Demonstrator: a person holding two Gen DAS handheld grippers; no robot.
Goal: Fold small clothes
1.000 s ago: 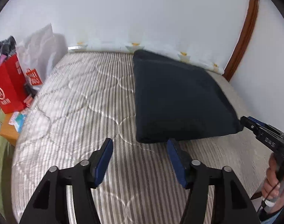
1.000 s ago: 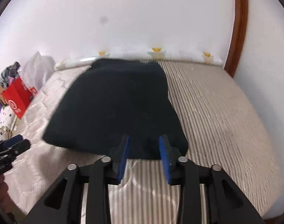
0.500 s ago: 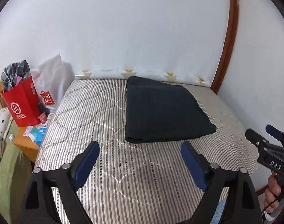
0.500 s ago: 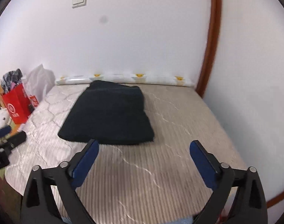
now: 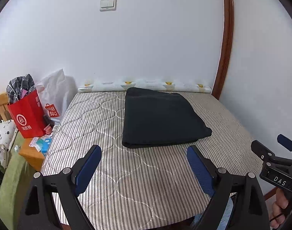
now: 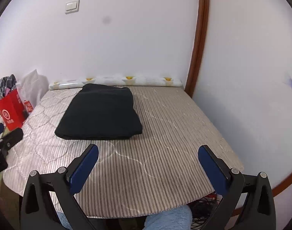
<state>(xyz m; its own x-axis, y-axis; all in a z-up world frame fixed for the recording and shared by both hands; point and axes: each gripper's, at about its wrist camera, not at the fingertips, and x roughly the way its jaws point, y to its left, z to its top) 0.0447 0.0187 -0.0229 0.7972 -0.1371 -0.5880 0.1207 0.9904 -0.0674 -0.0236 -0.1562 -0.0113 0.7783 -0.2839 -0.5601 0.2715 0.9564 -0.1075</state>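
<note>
A dark navy garment (image 5: 161, 118) lies folded into a flat rectangle on the striped quilted mattress (image 5: 100, 134), toward the far wall; it also shows in the right wrist view (image 6: 100, 113). My left gripper (image 5: 144, 151) is open and empty, held back above the mattress's near part. My right gripper (image 6: 148, 151) is open and empty, also drawn back from the garment. The right gripper shows at the left wrist view's right edge (image 5: 274, 151), and the left gripper at the right wrist view's left edge (image 6: 4, 136).
A red paper bag (image 5: 27, 115) and a white plastic bag (image 5: 56, 95) stand left of the mattress by a wooden nightstand (image 5: 31, 155). A rolled patterned cloth (image 5: 146, 84) lies along the far wall. A wooden door frame (image 5: 224, 53) rises at right.
Both grippers have opened wide and pulled back and up from the folded garment's near edge. The garment stays flat on the mattress.
</note>
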